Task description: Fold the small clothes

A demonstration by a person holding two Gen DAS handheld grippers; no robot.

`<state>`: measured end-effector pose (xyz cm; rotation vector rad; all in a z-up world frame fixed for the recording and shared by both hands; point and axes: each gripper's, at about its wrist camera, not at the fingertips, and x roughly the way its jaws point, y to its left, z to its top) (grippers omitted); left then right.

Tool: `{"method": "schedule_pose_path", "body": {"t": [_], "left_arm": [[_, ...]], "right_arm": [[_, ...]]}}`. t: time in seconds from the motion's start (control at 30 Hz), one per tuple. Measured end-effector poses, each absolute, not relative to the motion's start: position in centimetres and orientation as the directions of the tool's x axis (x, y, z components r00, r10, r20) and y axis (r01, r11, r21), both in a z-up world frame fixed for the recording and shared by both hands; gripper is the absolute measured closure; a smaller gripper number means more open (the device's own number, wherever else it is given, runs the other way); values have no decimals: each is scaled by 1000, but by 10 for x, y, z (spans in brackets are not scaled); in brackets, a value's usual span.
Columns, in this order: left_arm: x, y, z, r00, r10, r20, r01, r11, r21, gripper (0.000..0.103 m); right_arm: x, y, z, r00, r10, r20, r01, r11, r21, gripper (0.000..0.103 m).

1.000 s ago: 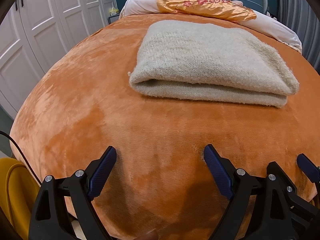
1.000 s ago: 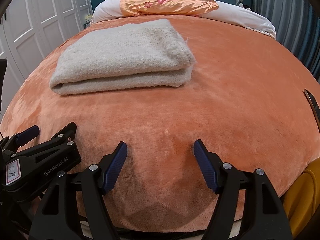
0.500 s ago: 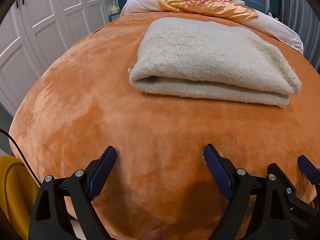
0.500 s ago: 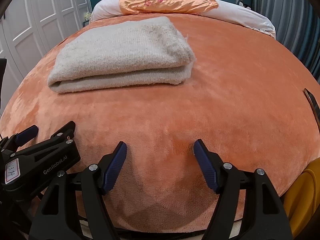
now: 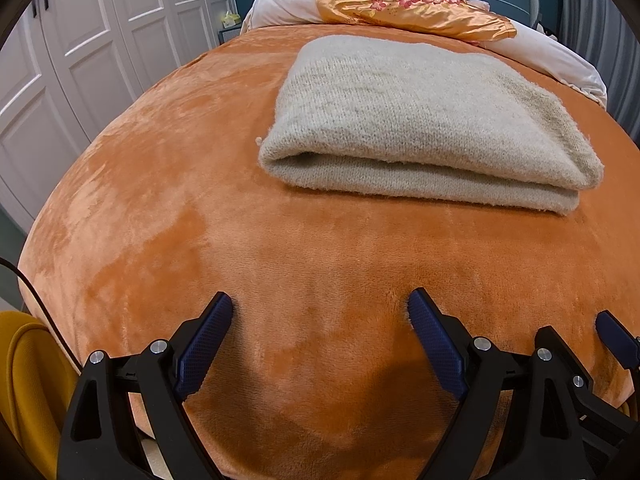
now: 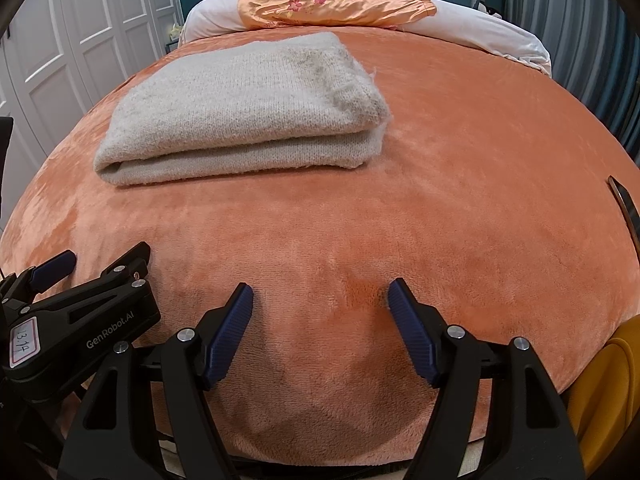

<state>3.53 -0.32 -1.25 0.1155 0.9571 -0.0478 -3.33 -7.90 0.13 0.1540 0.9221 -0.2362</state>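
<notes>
Two grippers spread wide, grasping nothing, low over near edge of orange blanket [image 5: 168,184].

Left gripper [image 5: 320,312] just beside right gripper [image 6: 320,300]; cream knit garment [image 5: 424,120] folded flat mid-bed, well apart from both, near floral pillow [image 6: 332,4].

Sweater [image 5: 420,120]: cream, fuzzy knit, folded into a thick flat rectangle, layers stacked. Rounded fold edge faces the cameras; lower layer pokes out slightly beneath the upper at the right end. Lies flat on the orange blanket [image 5: 200,208], mid-bed, short of the pillows. Nothing touching it.
</notes>
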Motion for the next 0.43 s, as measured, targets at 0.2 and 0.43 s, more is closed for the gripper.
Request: {"method": "schedule_pose_path", "body": {"t": [0.2, 0.43], "left_arm": [[29, -6, -1, 622, 19, -783, 92, 991, 96, 17], [28, -10, 4, 641, 19, -767, 105, 988, 111, 19]], "right_arm": [[-36, -78, 9, 592, -157, -790, 288, 957, 25, 35], [-36, -81, 11, 587, -175, -791, 325, 945, 32, 36]]}}
